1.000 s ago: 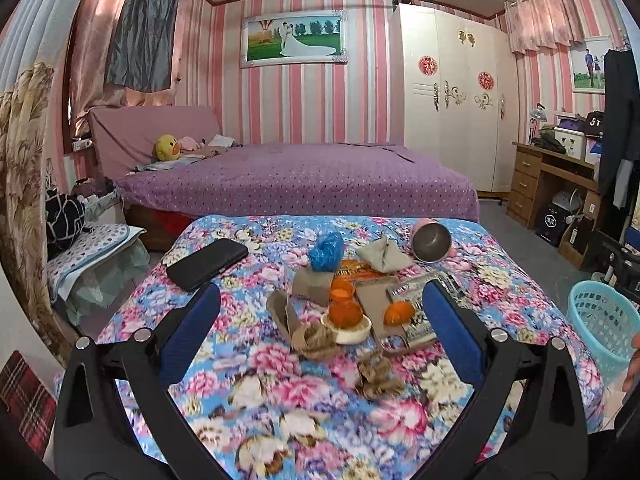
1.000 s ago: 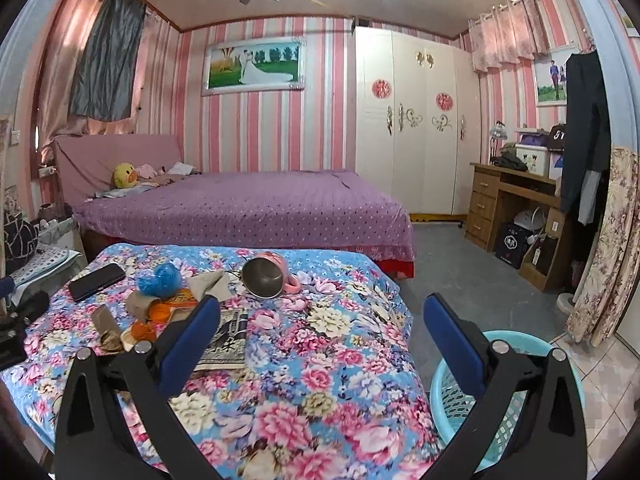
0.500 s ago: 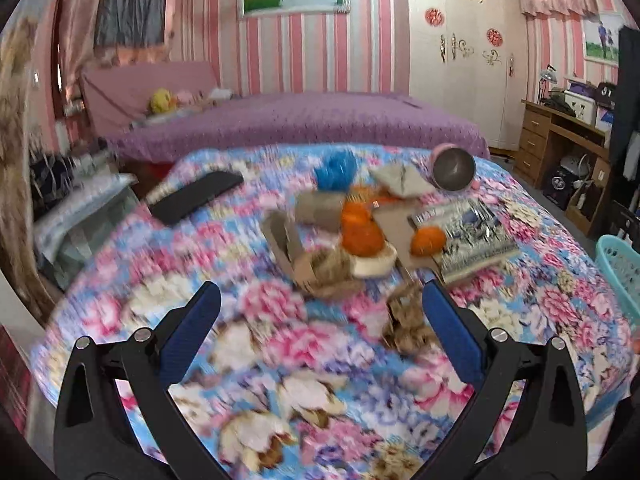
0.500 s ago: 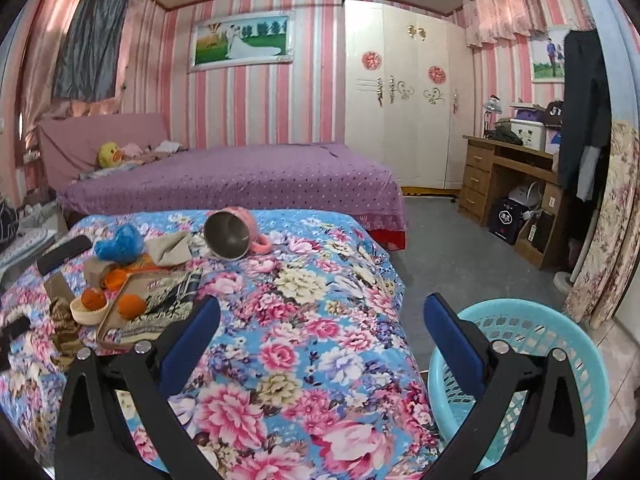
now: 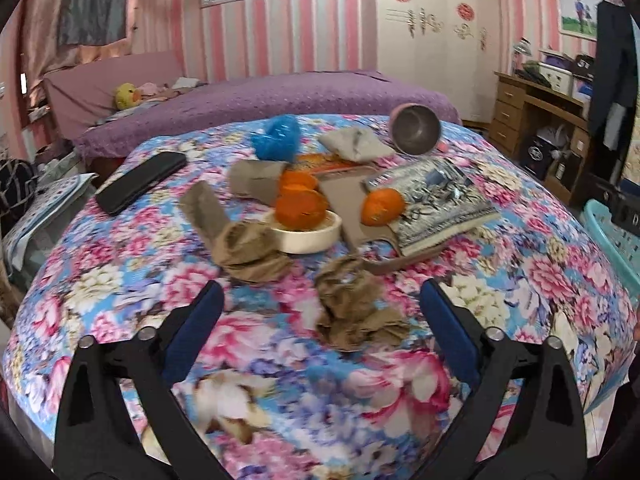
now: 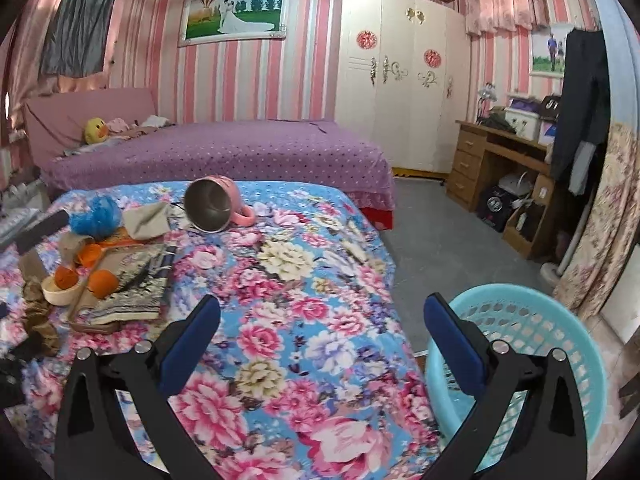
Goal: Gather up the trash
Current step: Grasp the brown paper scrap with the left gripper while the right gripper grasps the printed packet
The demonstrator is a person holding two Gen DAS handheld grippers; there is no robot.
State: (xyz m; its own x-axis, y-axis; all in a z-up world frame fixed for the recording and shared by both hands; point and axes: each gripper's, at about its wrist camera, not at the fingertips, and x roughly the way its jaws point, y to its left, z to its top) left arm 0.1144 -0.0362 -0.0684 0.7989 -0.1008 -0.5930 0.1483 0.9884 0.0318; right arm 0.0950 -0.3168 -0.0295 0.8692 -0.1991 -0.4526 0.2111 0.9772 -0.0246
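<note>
**Crumpled brown paper between closing jaws**

Floral cotton, printed with pink, cream and blue blooms, covers the table [image 5: 120,280] where the litter lies. Just ahead of the left gripper [image 5: 320,300] sits a crumpled brown paper wad [image 5: 354,312], creased and lumpy; it lies between the blue-padded fingers [image 5: 196,332], whose jaws are closing from nearly their widest, the pads not yet touching it. A second brown paper wad [image 5: 248,248], with a flat strip trailing from it, rests against a shallow cream bowl [image 5: 308,236] holding a pitted orange peel [image 5: 300,208]. More peel [image 5: 382,206] lies on a sheet of cardboard [image 5: 344,204] beside a glossy magazine [image 5: 436,204]. Farther back are a frilly blue plastic scrap [image 5: 278,140], a folded grey cloth [image 5: 354,144], a tipped pink mug [image 5: 416,128] with a steel lining, and a flat black phone [image 5: 140,180].

The right gripper [image 6: 322,320] hangs wide apart and empty over the table's edge. Beside that edge, on the floor, stands a round turquoise plastic basket [image 6: 560,320] with latticed walls.
</note>
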